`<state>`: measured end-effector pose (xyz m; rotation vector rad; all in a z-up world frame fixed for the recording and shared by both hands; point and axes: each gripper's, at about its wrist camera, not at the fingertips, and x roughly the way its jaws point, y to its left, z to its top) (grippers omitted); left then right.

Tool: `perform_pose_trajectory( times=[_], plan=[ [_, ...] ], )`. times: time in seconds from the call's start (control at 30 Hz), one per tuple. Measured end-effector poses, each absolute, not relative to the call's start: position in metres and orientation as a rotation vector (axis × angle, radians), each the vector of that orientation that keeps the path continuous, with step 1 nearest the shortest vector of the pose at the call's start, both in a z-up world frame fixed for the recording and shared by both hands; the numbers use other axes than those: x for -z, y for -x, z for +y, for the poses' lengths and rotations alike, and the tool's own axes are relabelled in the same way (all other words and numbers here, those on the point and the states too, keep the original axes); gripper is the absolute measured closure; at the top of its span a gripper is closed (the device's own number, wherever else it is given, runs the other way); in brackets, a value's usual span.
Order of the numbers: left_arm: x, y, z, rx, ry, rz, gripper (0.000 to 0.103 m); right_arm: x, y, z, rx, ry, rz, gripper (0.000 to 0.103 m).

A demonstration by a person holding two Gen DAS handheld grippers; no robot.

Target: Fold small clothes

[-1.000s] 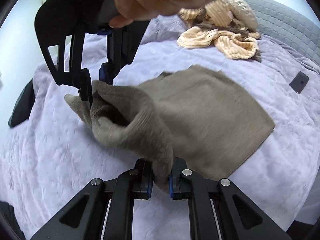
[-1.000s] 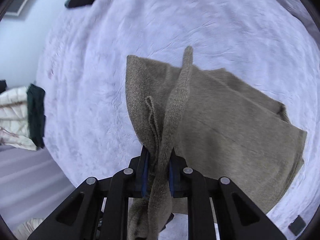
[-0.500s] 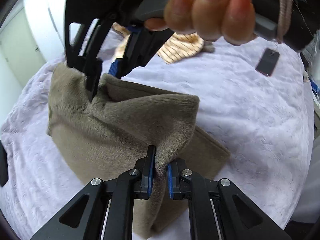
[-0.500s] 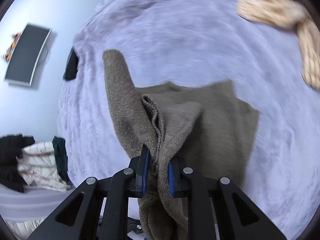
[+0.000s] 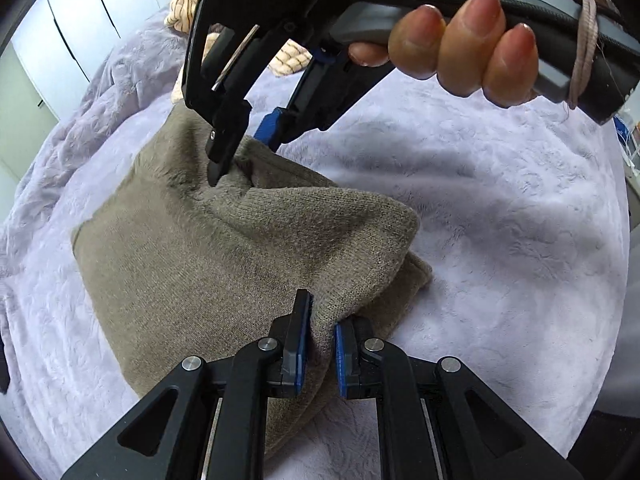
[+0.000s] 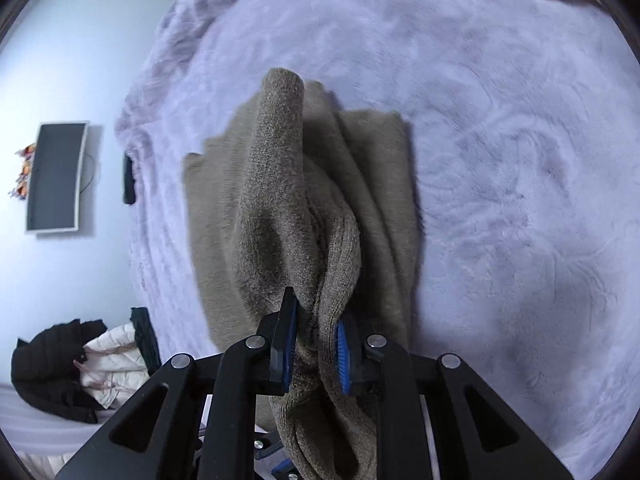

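Both tongs [image 5: 320, 340] [image 6: 316, 344] pinching sweater [image 5: 200, 260] edge, blanket [image 5: 500, 220] open

Both wrist views close, angled steeply down, sharing taupe knit [image 5: 208, 264] on lilac bedspread [image 6: 500, 160]

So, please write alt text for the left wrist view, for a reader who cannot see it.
The left claw is shut on a fold of a taupe knitted garment lying on a lilac plush blanket. Above, the right claw, held by a hand, pinches the garment's far edge.
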<state>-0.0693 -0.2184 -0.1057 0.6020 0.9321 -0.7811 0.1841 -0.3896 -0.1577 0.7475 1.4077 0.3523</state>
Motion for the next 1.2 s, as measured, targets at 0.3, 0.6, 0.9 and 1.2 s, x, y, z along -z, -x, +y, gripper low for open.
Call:
perform_pose_trajectory(
  times=[0.3,0.6,0.9,1.2],
  plan=[
    [0.101,0.061,-0.205,0.747,-0.454,1.055,0.088,0.162,-0.166,-0.404,-0.233,-0.678,1.430,0.047],
    [0.087,0.034,-0.157,0.576,-0.284,1.190,0.032,0.109,-0.111,-0.402,-0.301,-0.674,1.310,0.047],
    [0.097,-0.004,-0.099,0.356,-0.047,1.350,0.032,0.139,-0.111,-0.363,-0.291,-0.507,1.476,0.087],
    [0.110,-0.008,-0.079,0.271,-0.023,1.410,0.032,0.153,-0.088,-0.377,-0.176,-0.401,1.538,0.095]
  ],
)
